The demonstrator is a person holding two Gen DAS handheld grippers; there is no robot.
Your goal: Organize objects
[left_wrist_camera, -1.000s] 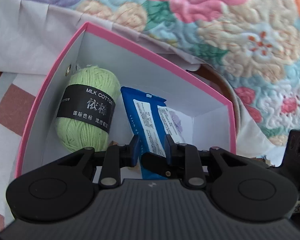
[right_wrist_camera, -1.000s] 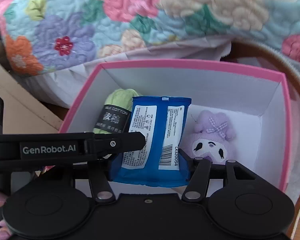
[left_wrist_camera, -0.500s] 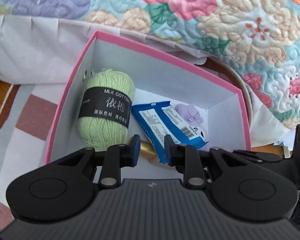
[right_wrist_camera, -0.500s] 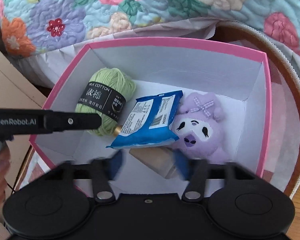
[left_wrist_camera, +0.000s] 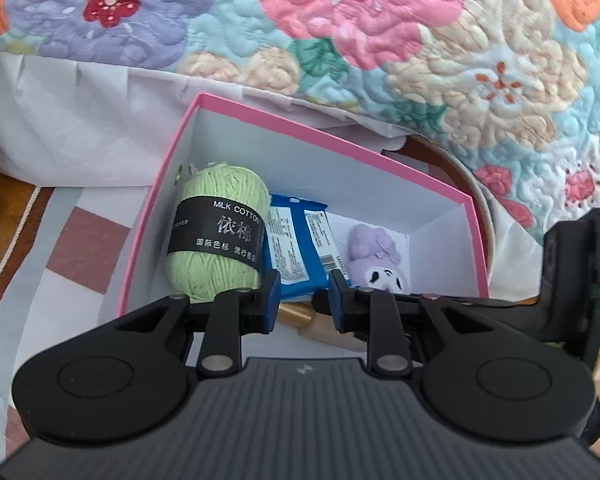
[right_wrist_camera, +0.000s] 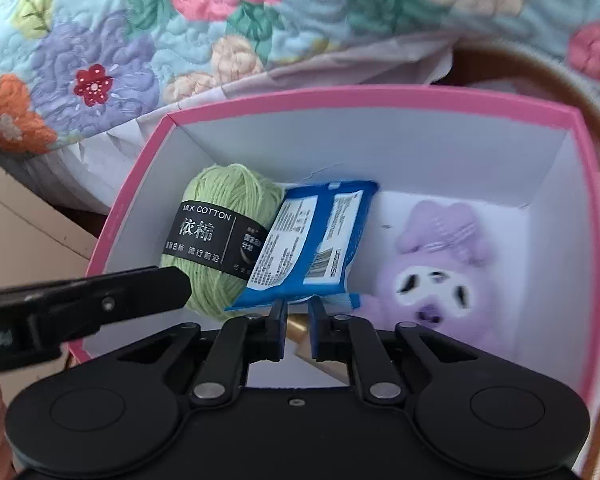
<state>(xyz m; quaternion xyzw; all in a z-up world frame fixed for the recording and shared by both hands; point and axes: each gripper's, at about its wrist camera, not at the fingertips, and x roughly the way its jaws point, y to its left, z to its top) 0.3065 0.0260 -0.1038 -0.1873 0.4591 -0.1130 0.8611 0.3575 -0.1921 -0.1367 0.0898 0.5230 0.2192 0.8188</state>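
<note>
Inside the pink-rimmed box (right_wrist_camera: 364, 98) I see, left to right, a soft green yarn ball (right_wrist_camera: 220, 236) with a black paper band, a glossy blue packet (right_wrist_camera: 312, 240) leaning on it, then a fuzzy purple plush (right_wrist_camera: 436, 272). My left tool (left_wrist_camera: 300, 296) hangs over the near edge, its jaws apart and holding nothing. My right tool (right_wrist_camera: 298, 316) has its jaws almost together, empty. A floral quilt (left_wrist_camera: 340, 32) lies behind the box.

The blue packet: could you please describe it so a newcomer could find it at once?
Look into the pink-rimmed box in front of the floral quilt. The blue packet lies in the middle, between the green yarn ball and the purple plush toy. It alone is flat, glossy, with white printed labels and a barcode.
</note>
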